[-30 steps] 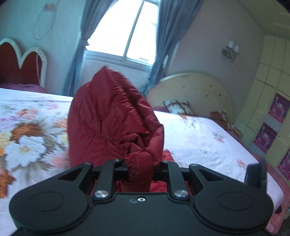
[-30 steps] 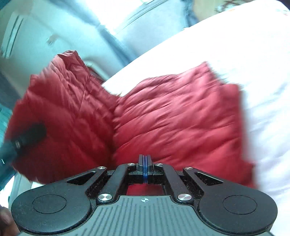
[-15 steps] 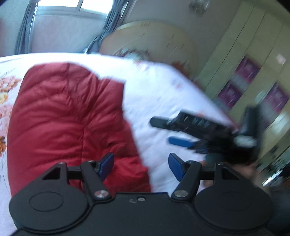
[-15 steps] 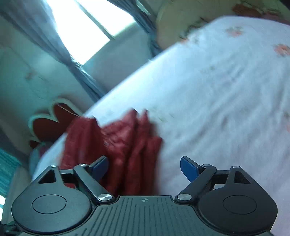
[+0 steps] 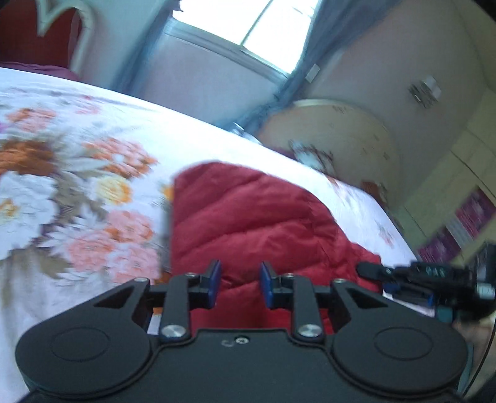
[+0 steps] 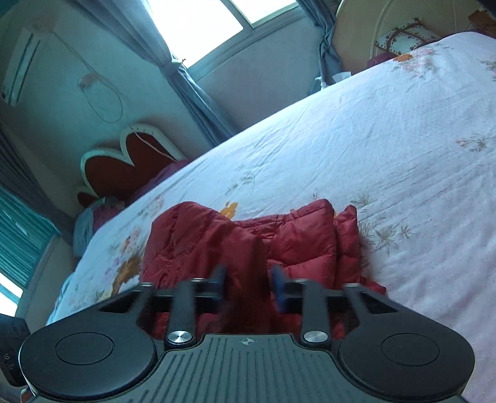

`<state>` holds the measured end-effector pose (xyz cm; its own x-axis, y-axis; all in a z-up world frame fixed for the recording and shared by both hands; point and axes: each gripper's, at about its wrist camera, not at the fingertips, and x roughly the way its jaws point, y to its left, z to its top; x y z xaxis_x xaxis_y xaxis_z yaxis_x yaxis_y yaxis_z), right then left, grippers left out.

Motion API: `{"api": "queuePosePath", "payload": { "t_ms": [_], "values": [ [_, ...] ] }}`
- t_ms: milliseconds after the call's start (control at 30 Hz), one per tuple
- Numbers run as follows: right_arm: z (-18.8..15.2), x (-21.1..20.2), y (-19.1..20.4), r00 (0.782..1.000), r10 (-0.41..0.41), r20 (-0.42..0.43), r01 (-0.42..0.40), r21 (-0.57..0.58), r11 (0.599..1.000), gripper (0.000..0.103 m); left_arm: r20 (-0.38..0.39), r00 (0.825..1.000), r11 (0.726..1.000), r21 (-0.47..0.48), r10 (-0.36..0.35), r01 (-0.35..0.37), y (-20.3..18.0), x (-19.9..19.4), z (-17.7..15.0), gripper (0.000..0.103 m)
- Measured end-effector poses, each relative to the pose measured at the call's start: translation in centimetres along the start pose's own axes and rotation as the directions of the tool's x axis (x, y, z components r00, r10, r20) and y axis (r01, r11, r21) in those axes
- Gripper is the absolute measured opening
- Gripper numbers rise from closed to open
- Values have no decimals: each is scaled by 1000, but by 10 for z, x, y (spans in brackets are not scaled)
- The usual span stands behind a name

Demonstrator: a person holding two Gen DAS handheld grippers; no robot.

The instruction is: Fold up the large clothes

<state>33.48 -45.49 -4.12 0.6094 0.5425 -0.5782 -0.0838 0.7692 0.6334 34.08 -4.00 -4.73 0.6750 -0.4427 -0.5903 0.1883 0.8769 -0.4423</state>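
Both grippers, left (image 5: 238,283) and right (image 6: 248,286), just narrowed, part-open and empty, point at the jacket's (image 5: 248,223) near edge.

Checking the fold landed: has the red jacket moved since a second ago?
Yes. The jacket was held up in front of the window; it now lies folded low on the bed, below the window. Both grippers' fingers have just been closing, gripping nothing.

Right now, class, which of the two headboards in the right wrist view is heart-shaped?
The red headboard with a white rim, at the left beside the blue curtain. The other, the cream headboard at the top right, is plain and rounded.
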Motion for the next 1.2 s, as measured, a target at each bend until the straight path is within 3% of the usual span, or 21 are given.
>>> {"api": "queuePosePath", "payload": {
  "t_ms": [200, 533, 800, 1000, 1033, 1067, 1100, 1133, 1200],
  "values": [
    [-12, -11, -5, 997, -70, 28, 70, -25, 997, 15, -42, 995, 990, 99, -93, 97, -32, 17, -15, 25],
    [-38, -16, -43, 987, -155, 29, 152, 94, 984, 15, -131, 991, 942, 334, 2, 42, -78, 48, -30, 25],
    [-50, -7, -72, 992, -124, 8, 120, 210, 970, 15, -193, 980, 933, 359, 48, 25, -83, 65, -38, 25],
    [-47, -9, -66, 992, -129, -3, 127, 180, 975, 15, -211, 975, 926, 376, 70, 15, -84, 68, -38, 25],
    [-43, -13, -62, 990, -140, -6, 139, 166, 976, 16, -215, 975, 929, 370, 62, 23, -83, 64, -34, 29],
    [-40, -20, -57, 987, -159, 7, 156, 150, 976, 20, -203, 978, 937, 349, 46, 28, -81, 58, -29, 34],
    [-35, -31, -49, 980, -193, 44, 187, 117, 975, 40, -170, 985, 944, 328, 31, 27, -78, 49, -23, 48],
    [-32, -41, -41, 973, -215, 88, 209, 72, 975, 50, -122, 992, 947, 320, 28, 13, -74, 40, -18, 61],
    [-21, -52, -24, 969, -206, 139, 211, -23, 977, 53, -55, 998, 950, 310, 40, -21, -63, 31, -5, 60]
  ]
}}
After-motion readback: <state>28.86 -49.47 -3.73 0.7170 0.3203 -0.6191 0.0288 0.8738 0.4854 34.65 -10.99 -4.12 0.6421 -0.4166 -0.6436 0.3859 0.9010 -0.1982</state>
